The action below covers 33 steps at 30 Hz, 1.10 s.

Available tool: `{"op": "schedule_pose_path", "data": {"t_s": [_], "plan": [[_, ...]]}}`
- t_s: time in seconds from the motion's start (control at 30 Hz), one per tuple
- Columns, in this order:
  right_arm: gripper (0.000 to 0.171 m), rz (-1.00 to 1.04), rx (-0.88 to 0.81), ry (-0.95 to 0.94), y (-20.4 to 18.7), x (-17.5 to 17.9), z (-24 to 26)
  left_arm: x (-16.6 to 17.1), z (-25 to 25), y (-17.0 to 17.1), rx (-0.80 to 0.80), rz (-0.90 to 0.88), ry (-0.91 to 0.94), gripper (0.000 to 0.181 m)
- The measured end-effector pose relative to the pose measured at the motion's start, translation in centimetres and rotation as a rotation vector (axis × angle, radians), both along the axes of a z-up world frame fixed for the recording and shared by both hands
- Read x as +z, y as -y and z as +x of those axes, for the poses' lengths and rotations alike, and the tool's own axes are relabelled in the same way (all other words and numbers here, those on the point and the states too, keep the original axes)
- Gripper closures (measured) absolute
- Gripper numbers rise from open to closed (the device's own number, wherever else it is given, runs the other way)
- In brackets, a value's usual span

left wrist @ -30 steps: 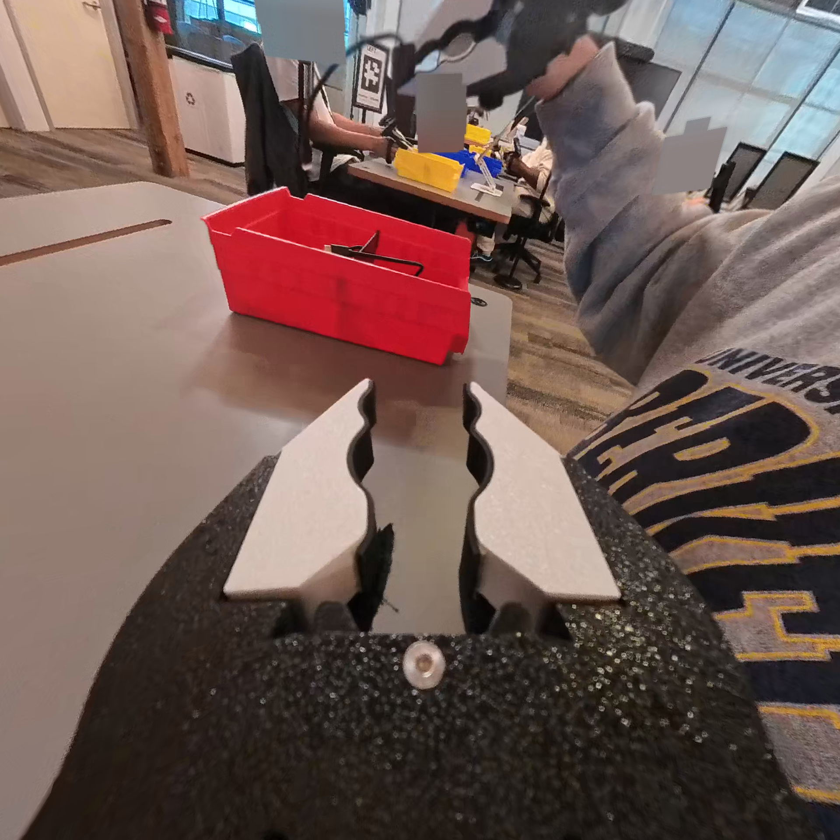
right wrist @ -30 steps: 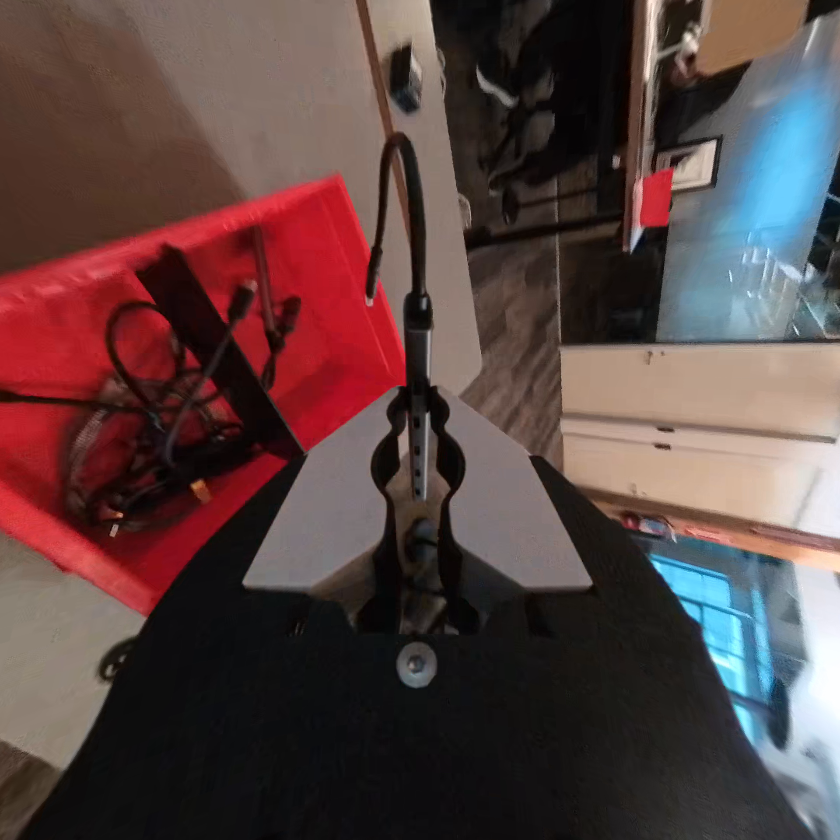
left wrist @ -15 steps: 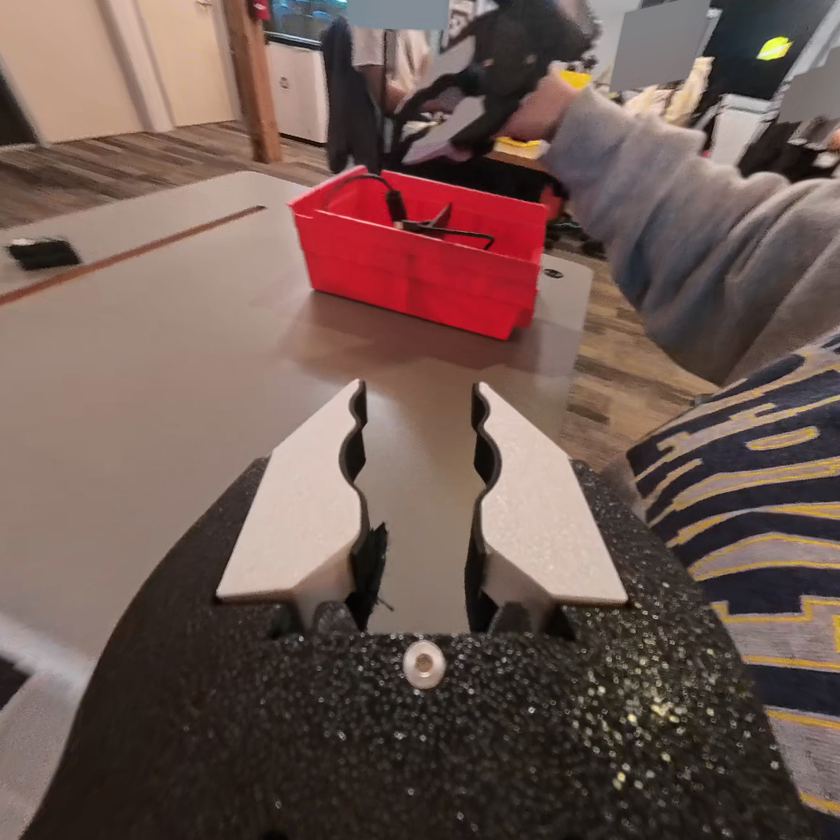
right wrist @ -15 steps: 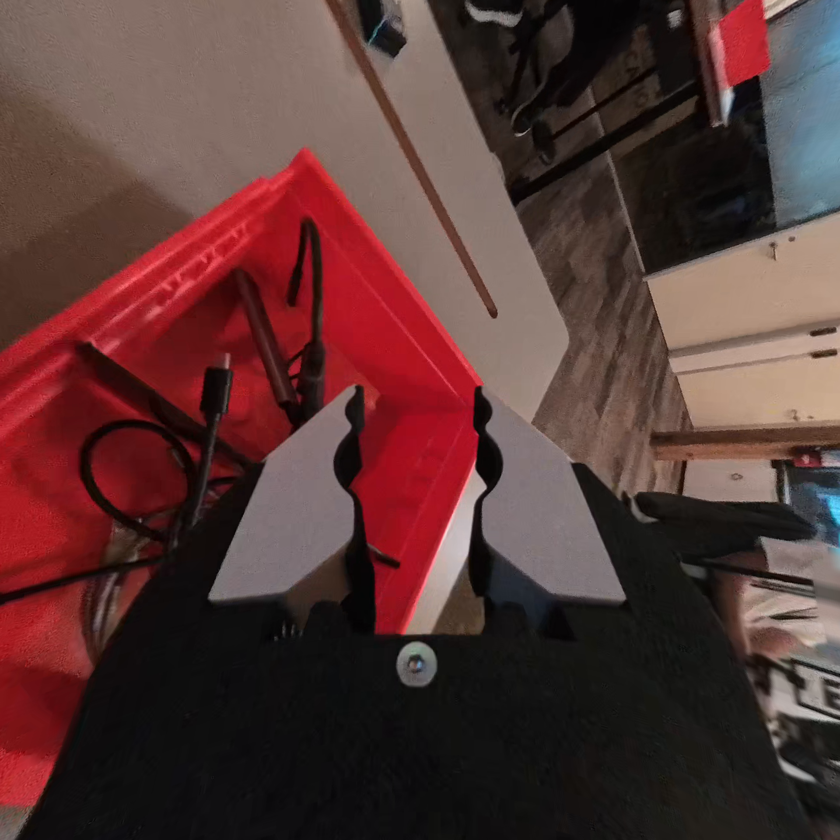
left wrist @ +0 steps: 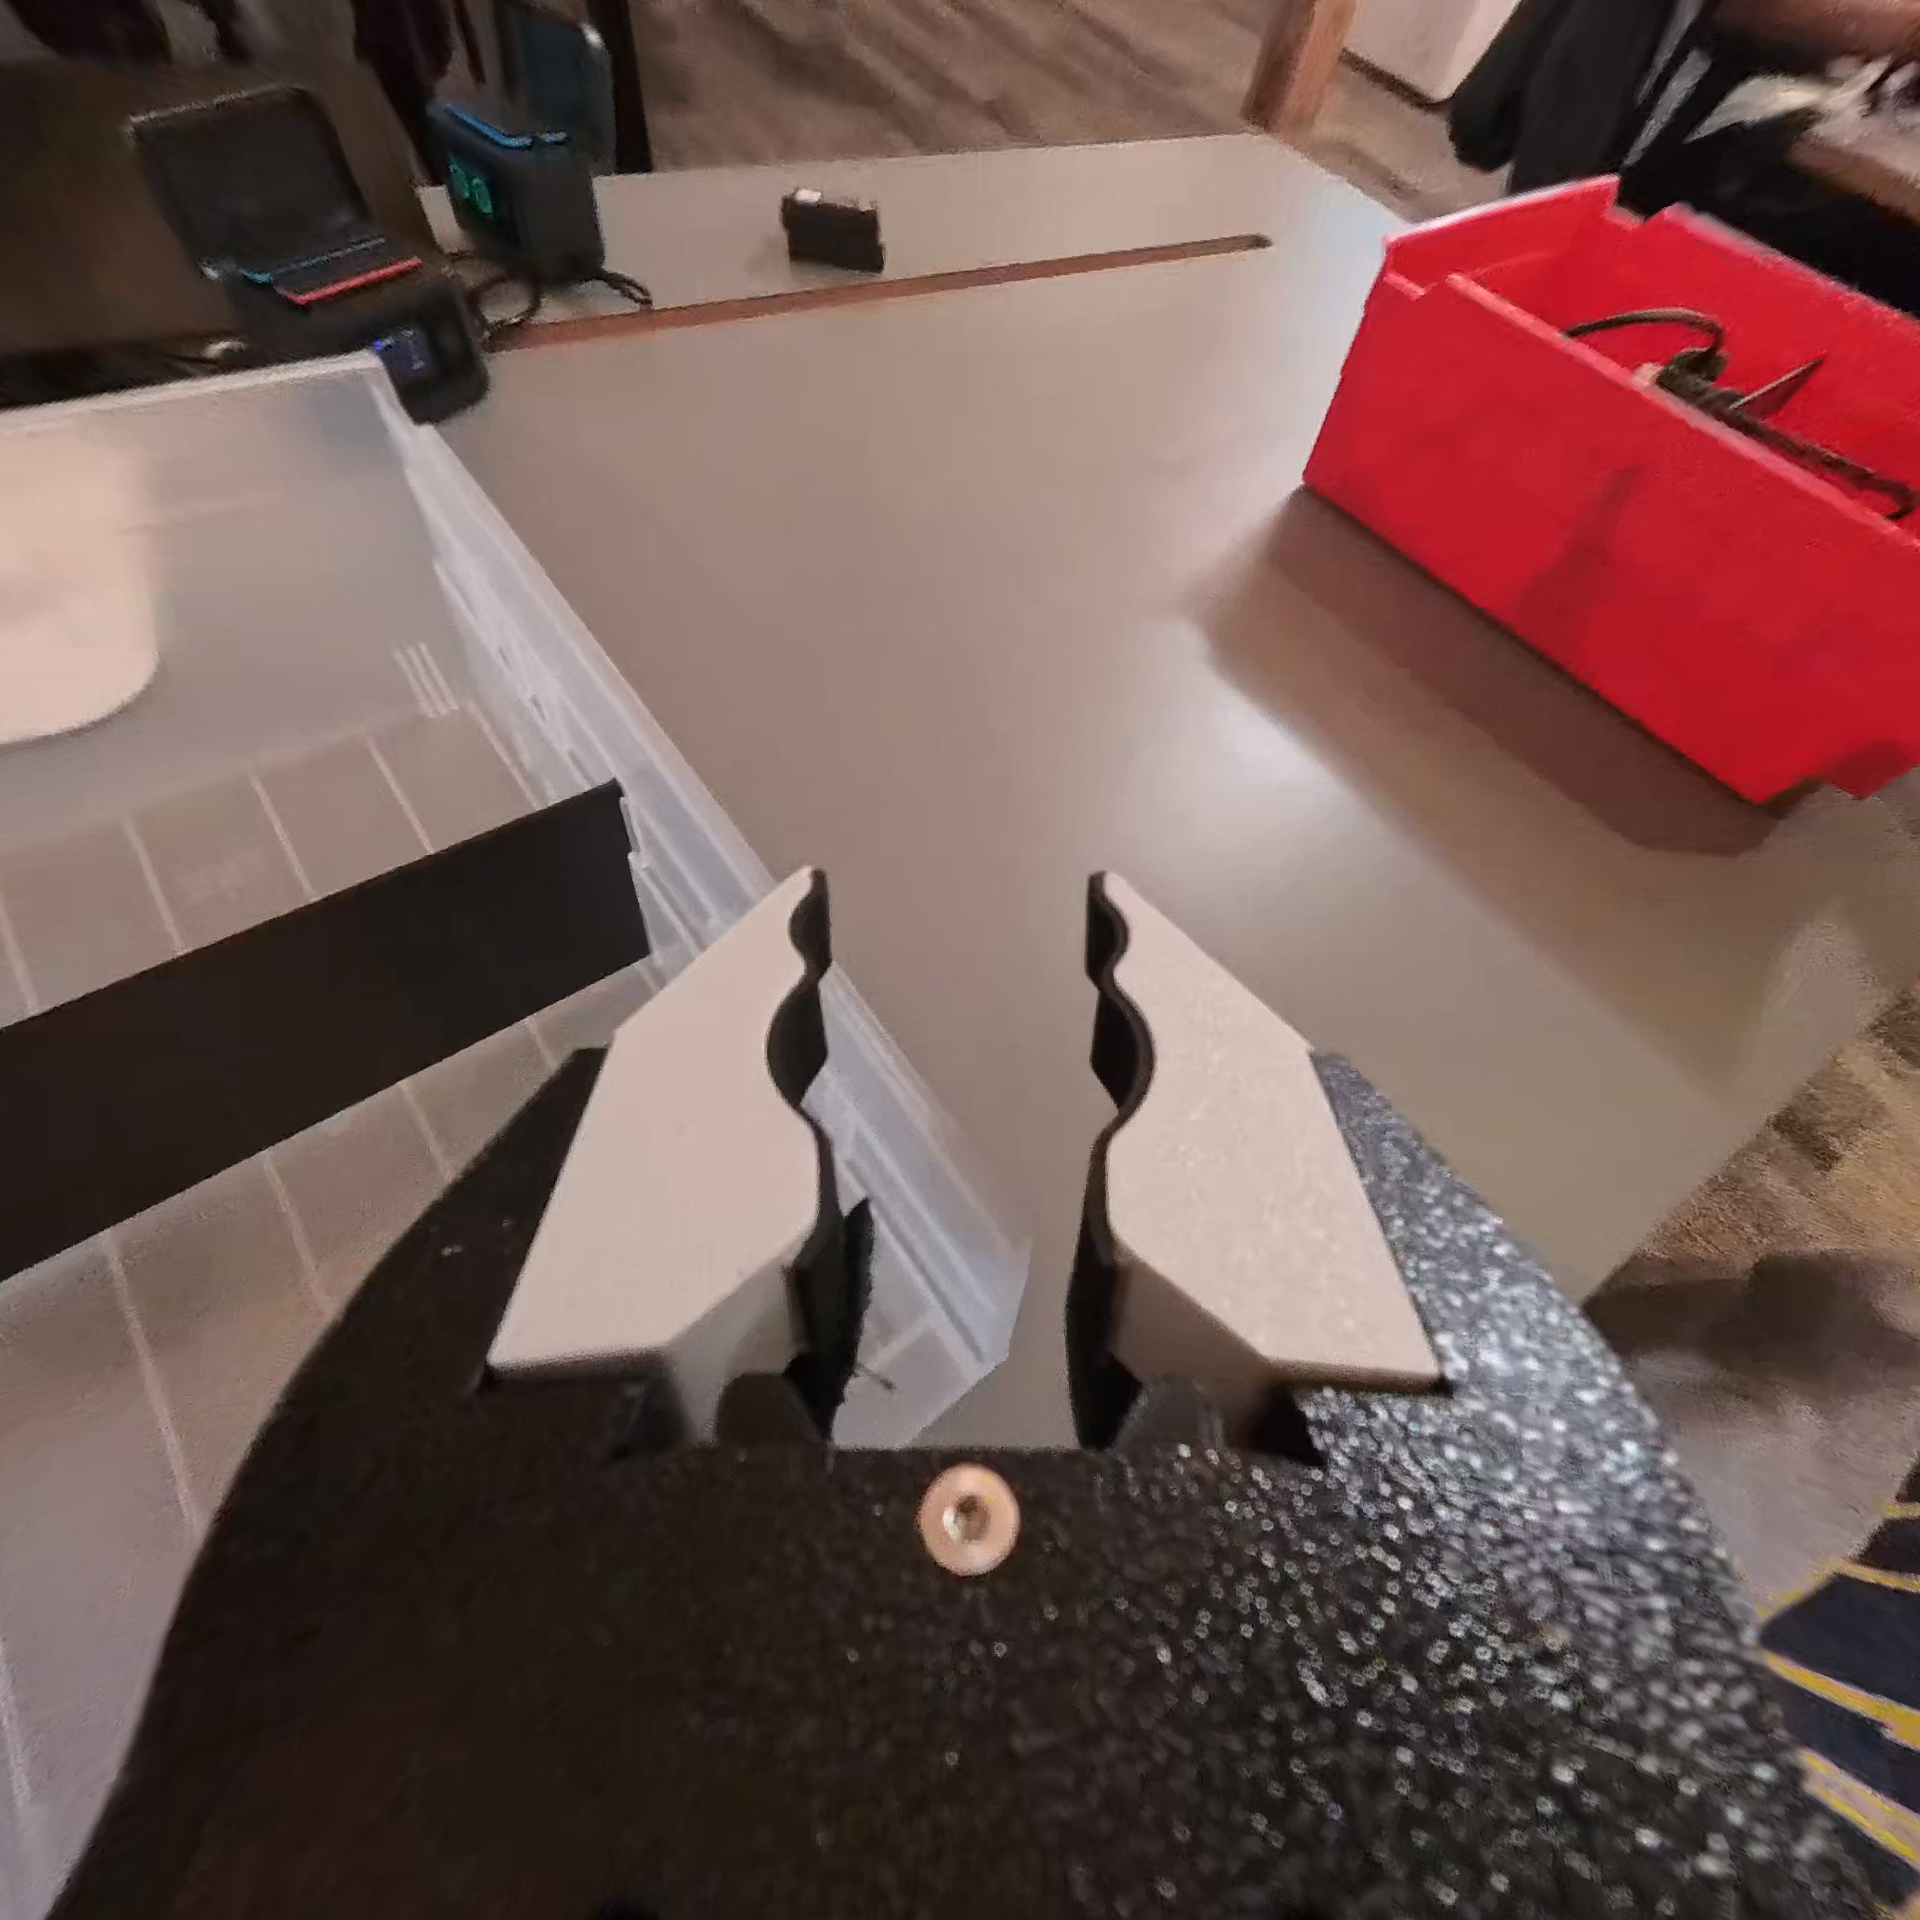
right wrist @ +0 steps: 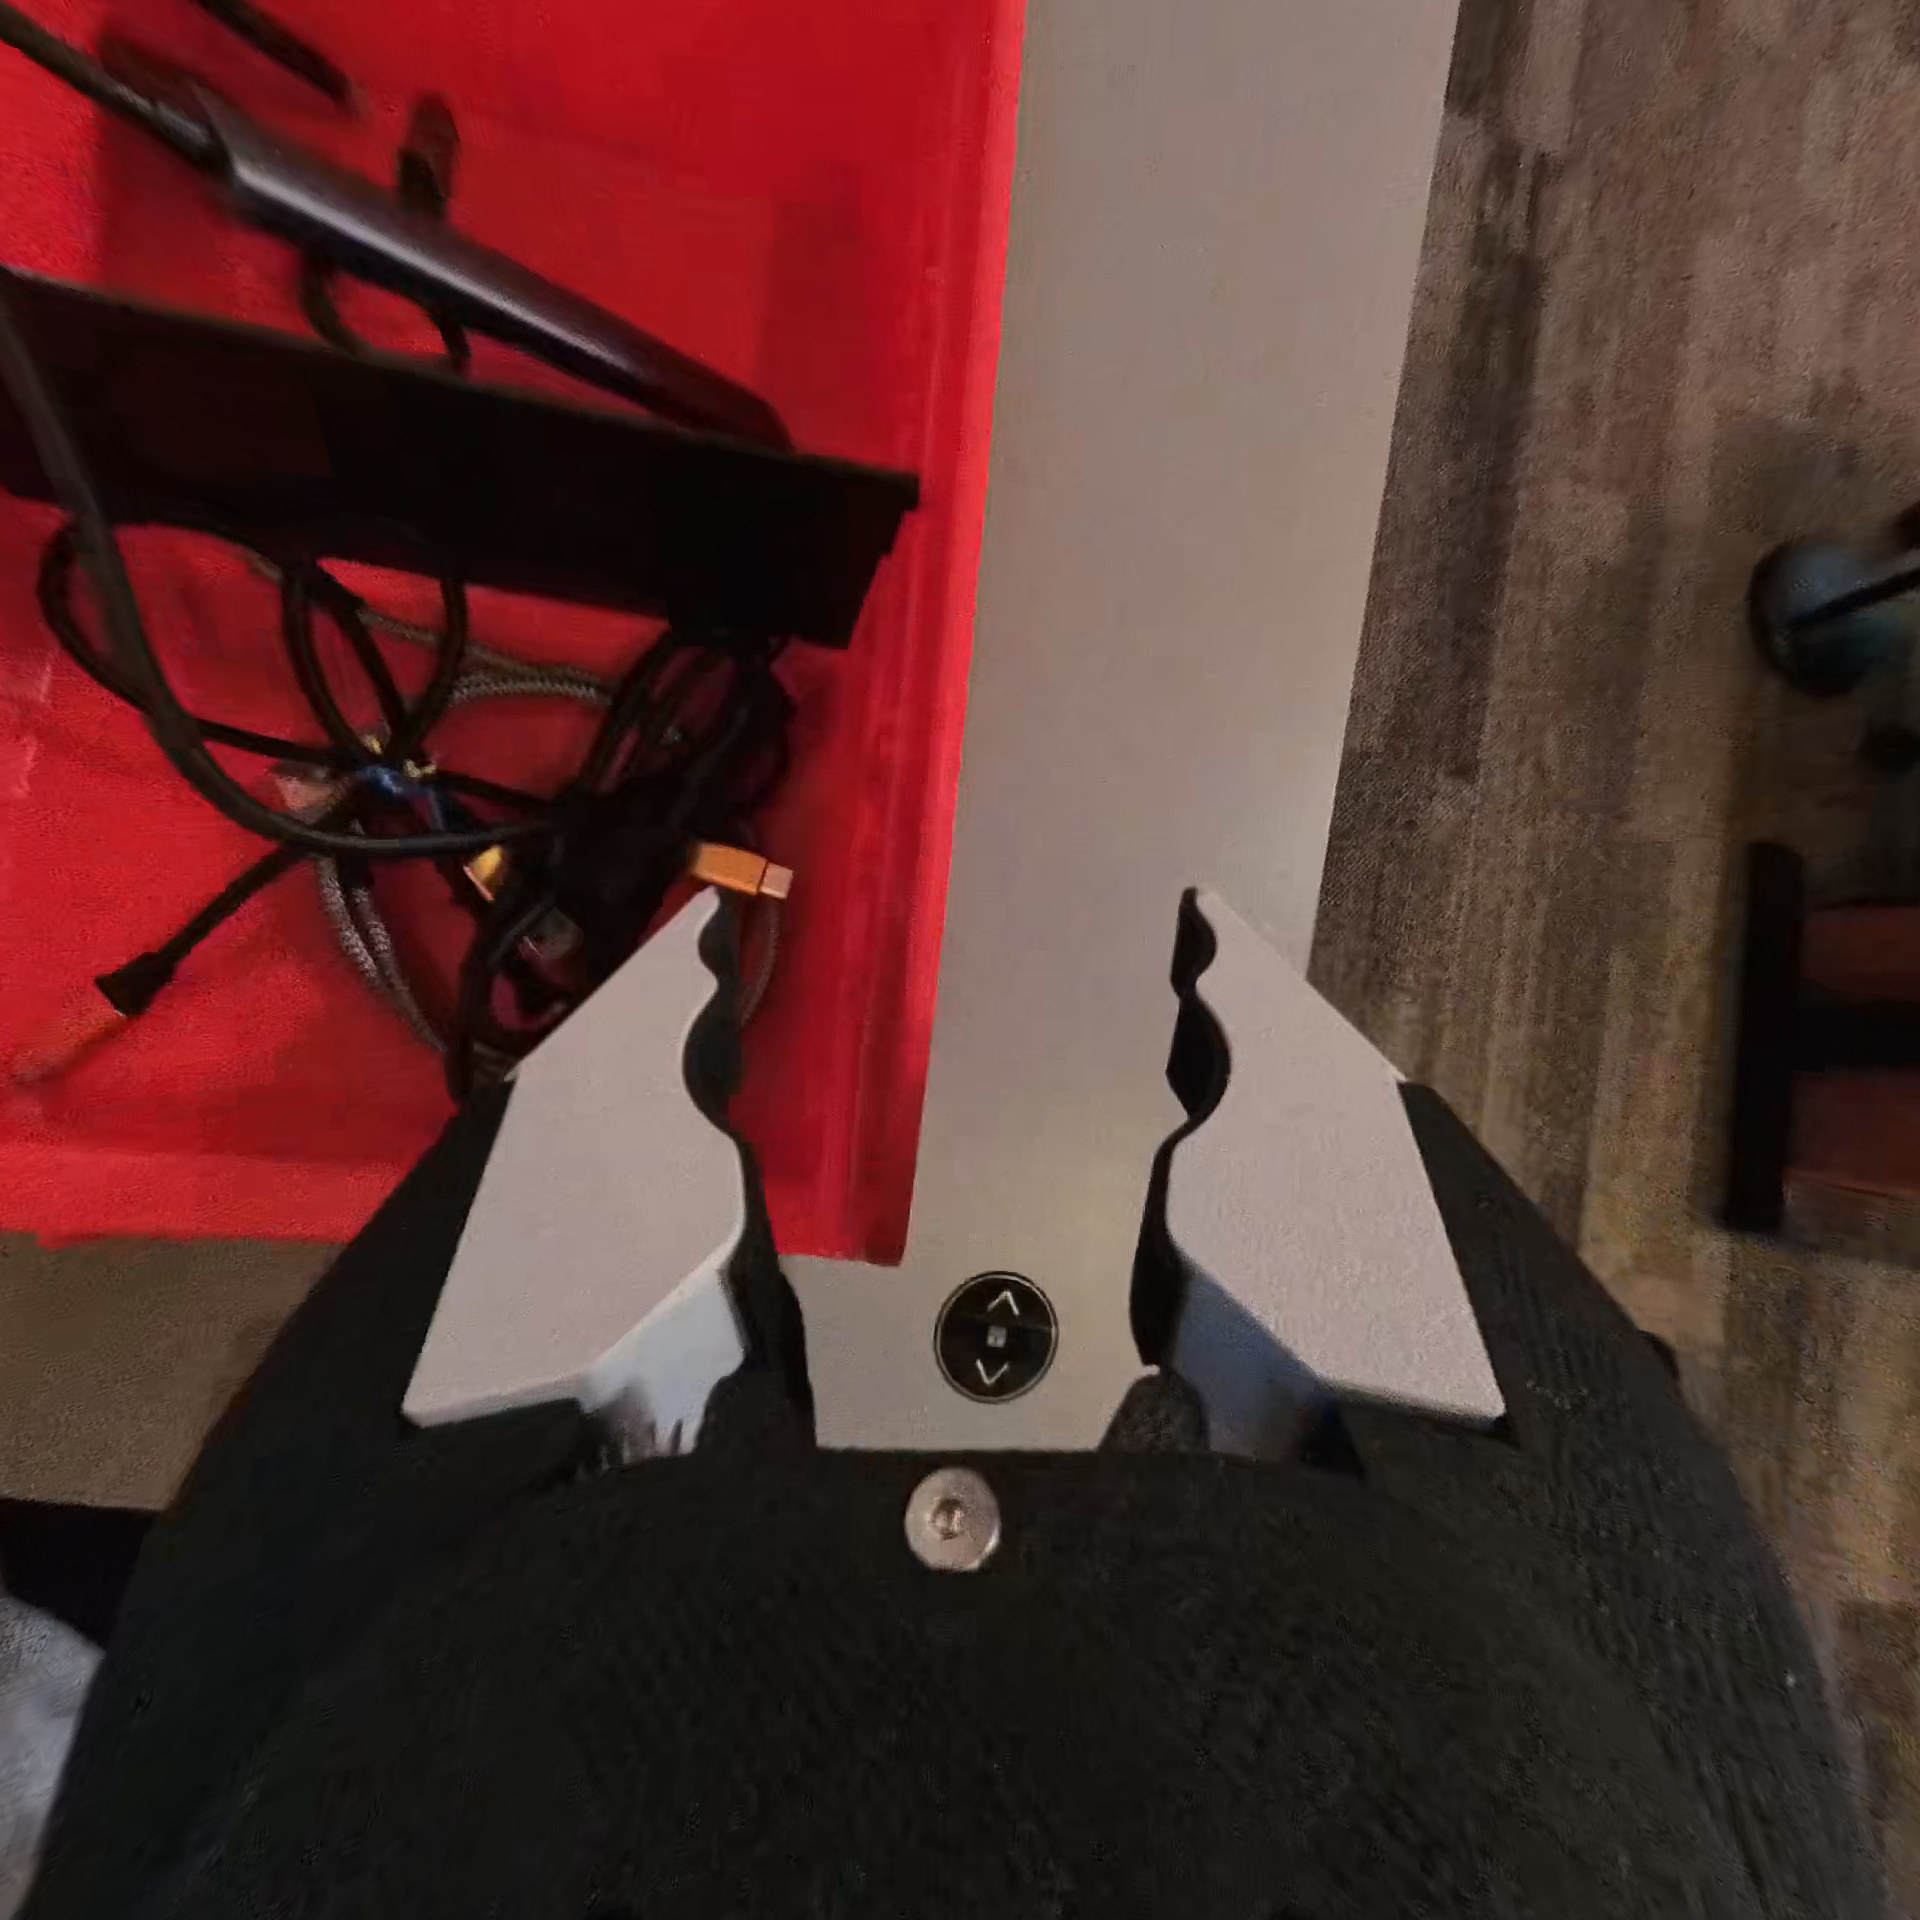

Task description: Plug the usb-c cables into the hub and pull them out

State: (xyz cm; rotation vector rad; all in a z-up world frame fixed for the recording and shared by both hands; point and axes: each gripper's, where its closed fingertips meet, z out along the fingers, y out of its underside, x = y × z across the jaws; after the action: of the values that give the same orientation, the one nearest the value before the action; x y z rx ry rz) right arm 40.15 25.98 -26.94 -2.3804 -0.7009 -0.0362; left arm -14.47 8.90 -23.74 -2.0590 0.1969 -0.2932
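A red bin (right wrist: 894, 623) holds a tangle of black usb cables (right wrist: 416, 810), one with an orange plug (right wrist: 743, 871), and a black divider (right wrist: 416, 499). A dark slim bar (right wrist: 499, 301), probably the hub, lies blurred beyond the divider. My right gripper (right wrist: 954, 904) is open and empty, above the bin's right wall and the table strip beside it. My left gripper (left wrist: 956, 894) is open and empty over the grey table (left wrist: 935, 520). The red bin (left wrist: 1610, 540) stands far right in that view, with a cable (left wrist: 1704, 374) showing inside.
A clear plastic bin (left wrist: 582, 675) with a black strip (left wrist: 312, 997) across it stands just left of my left gripper. A small black block (left wrist: 831, 229) and dark electronics (left wrist: 343, 281) sit at the back. A round black button (right wrist: 995, 1335) is set near the table edge. Floor (right wrist: 1558, 623) lies to the right.
My right gripper let go of the hub over the red bin, opened wide and drew back to the bin's side. My left gripper swung left toward the clear bin.
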Motion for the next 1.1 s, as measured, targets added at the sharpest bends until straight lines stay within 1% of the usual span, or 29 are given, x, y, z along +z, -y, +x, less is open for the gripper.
{"op": "schedule_pose_path", "data": {"t_s": [0.1,0.13,0.2,0.23,0.27,0.3,0.33,0.37,0.4,0.47,0.5,0.53,0.6,0.7,0.73,0.8,0.83,0.87,0.97,1.0,1.1], "plan": [[0.1,-0.084,0.012,0.018,0.4,-1.5,-0.1,-0.3,-0.2,-0.1,0.046,-0.051,-0.124,0.134],[0.106,-0.103,0.014,0.032,0.5,-1.9,-0.1,-0.3,-0.2,0.0,0.062,-0.066,-0.161,0.131],[0.119,-0.125,0.013,0.065,0.4,-2.4,-0.1,-0.2,-1.1,0.2,0.126,-0.094,-0.244,0.119],[0.131,-0.136,0.023,0.069,0.3,-2.7,-0.3,-0.3,-1.6,0.3,0.152,-0.119,-0.272,0.115],[0.139,-0.149,0.042,0.063,0.4,-3.0,-0.8,-0.7,-2.0,0.4,0.176,-0.155,-0.285,0.105],[0.148,-0.155,0.057,0.061,0.4,-3.3,-1.3,-1.4,-2.5,0.4,0.195,-0.197,-0.301,0.091],[0.15,-0.151,0.063,0.067,0.2,-3.3,-1.5,-2.6,-3.0,0.6,0.196,-0.261,-0.326,0.082],[0.152,-0.149,0.065,0.067,0.0,-3.3,-1.6,-3.9,-3.3,0.9,0.19,-0.332,-0.346,0.077],[0.153,-0.155,0.067,0.058,0.1,-3.3,-1.8,-5.0,-3.2,1.1,0.169,-0.375,-0.351,0.081],[0.159,-0.162,0.092,0.024,0.4,-3.5,-2.4,-6.1,-2.6,1.1,0.119,-0.391,-0.333,0.108],[0.162,-0.159,0.105,0.003,0.6,-3.5,-2.8,-6.2,-2.1,1.1,0.087,-0.376,-0.327,0.122],[0.163,-0.15,0.111,-0.007,0.8,-3.5,-3.0,-6.1,-2.3,1.0,0.091,-0.359,-0.344,0.136],[0.163,-0.129,0.108,-0.008,0.9,-3.5,-3.3,-6.0,-2.7,1.1,0.108,-0.357,-0.378,0.139],[0.163,-0.114,0.102,-0.016,1.0,-3.5,-3.9,-6.1,-3.3,1.3,0.135,-0.364,-0.368,0.144],[0.163,-0.111,0.102,-0.017,1.0,-3.5,-4.2,-6.1,-4.0,1.4,0.172,-0.376,-0.392,0.15],[0.164,-0.103,0.117,-0.018,0.8,-3.4,-5.3,-5.4,-7.1,2.1,0.271,-0.338,-0.527,0.174],[0.164,-0.103,0.125,-0.027,0.9,-3.7,-6.0,-5.3,-7.2,2.4,0.225,-0.292,-0.496,0.176],[0.164,-0.101,0.135,-0.034,1.0,-3.8,-6.7,-4.9,-6.9,2.7,0.215,-0.248,-0.378,0.179],[0.165,-0.092,0.181,-0.059,0.8,-3.4,-9.6,-3.2,-6.8,4.2,0.193,-0.15,-0.346,0.178],[0.165,-0.093,0.198,-0.068,0.7,-3.5,-10.9,-2.2,-6.8,4.5,0.204,-0.108,-0.365,0.178],[0.165,-0.09,0.27,-0.08,0.5,-3.6,-15.1,-0.2,-7.2,6.4,0.238,-0.092,-0.376,0.176]]}}
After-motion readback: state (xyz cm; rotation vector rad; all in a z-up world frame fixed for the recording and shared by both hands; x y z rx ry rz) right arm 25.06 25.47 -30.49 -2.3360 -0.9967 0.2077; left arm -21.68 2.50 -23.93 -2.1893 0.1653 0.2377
